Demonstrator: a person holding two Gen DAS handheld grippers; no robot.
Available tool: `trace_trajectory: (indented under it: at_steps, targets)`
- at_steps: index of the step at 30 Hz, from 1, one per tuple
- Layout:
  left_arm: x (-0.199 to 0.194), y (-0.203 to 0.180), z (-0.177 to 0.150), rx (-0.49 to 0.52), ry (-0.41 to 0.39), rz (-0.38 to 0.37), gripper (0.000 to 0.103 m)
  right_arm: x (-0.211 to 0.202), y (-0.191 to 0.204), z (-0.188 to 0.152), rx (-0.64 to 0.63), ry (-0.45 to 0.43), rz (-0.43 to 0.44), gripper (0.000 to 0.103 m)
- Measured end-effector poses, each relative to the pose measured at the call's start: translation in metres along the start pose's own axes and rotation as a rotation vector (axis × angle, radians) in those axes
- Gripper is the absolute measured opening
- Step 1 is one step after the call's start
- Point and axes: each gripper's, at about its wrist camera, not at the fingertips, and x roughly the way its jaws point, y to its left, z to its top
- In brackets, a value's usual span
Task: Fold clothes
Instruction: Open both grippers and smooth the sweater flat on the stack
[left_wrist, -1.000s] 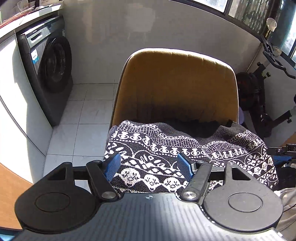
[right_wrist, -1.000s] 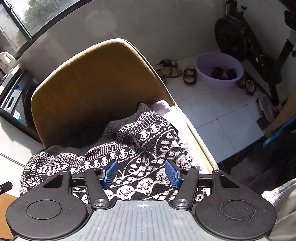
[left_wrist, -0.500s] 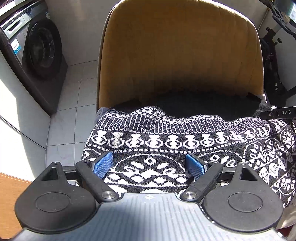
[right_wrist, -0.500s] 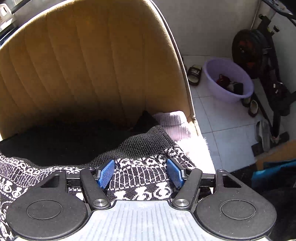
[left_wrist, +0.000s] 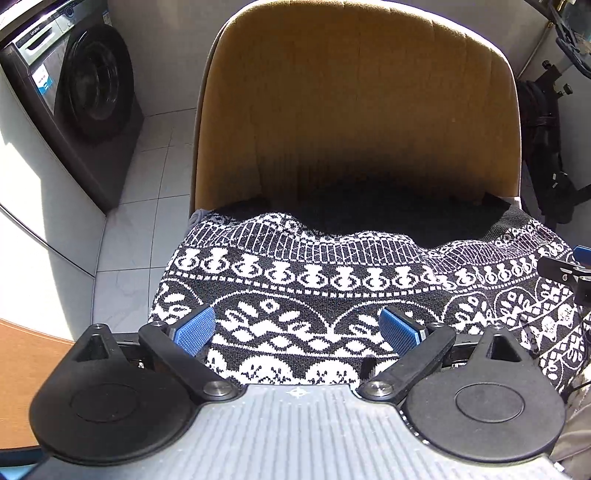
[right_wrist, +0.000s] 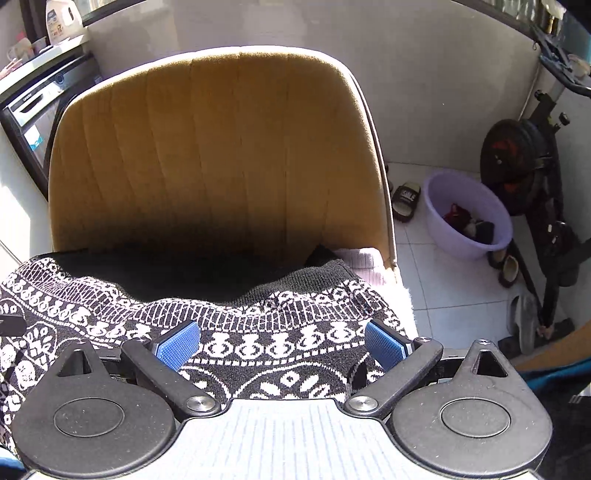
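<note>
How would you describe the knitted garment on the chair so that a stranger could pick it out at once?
Find the mustard-yellow chair that fills the middle of the view. Spread across its seat lies the knitted garment. Unlike the plain pale pink fabric tucked beside it at the seat's right edge, it is black with white folk-style bands and rows of small repeated figures.

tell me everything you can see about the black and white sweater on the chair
The sweater is a thick knit, black with white bands of small figures, leafy arches and a ladder-like stripe. Its plain black ribbed edge lies toward the backrest of the tan chair. It lies spread over the seat, rumpled, its sides hanging off. At its right end it lies over a pale pink garment. The left gripper and right gripper hover over it, jaws open, gripping nothing.
</note>
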Motion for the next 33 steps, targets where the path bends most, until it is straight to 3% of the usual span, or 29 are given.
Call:
trace_trajectory:
  at_steps: [6, 10, 16, 23, 28, 33]
  targets:
    - [-0.009, -0.031, -0.015, 0.040, -0.002, -0.042, 0.099, -0.026, 0.011, -0.051, 0.027, 0.022, -0.015, 0.100]
    - [0.027, -0.024, -0.028, 0.022, 0.083, -0.015, 0.102, -0.018, 0.009, -0.073, 0.039, 0.074, -0.040, 0.102]
    - [0.036, -0.029, -0.038, 0.062, 0.071, 0.049, 0.103, 0.002, 0.017, -0.080, -0.011, 0.112, -0.047, 0.102]
    - [0.039, -0.030, -0.037, 0.050, 0.053, 0.064, 0.103, 0.005, 0.014, -0.081, -0.008, 0.115, -0.043, 0.102]
    - [0.021, -0.029, -0.041, 0.021, 0.034, 0.054, 0.103, -0.019, 0.016, -0.083, 0.012, 0.092, -0.028, 0.102]
    - [-0.026, -0.027, -0.043, -0.082, -0.023, -0.019, 0.103, -0.063, 0.002, -0.081, 0.078, 0.029, 0.049, 0.102]
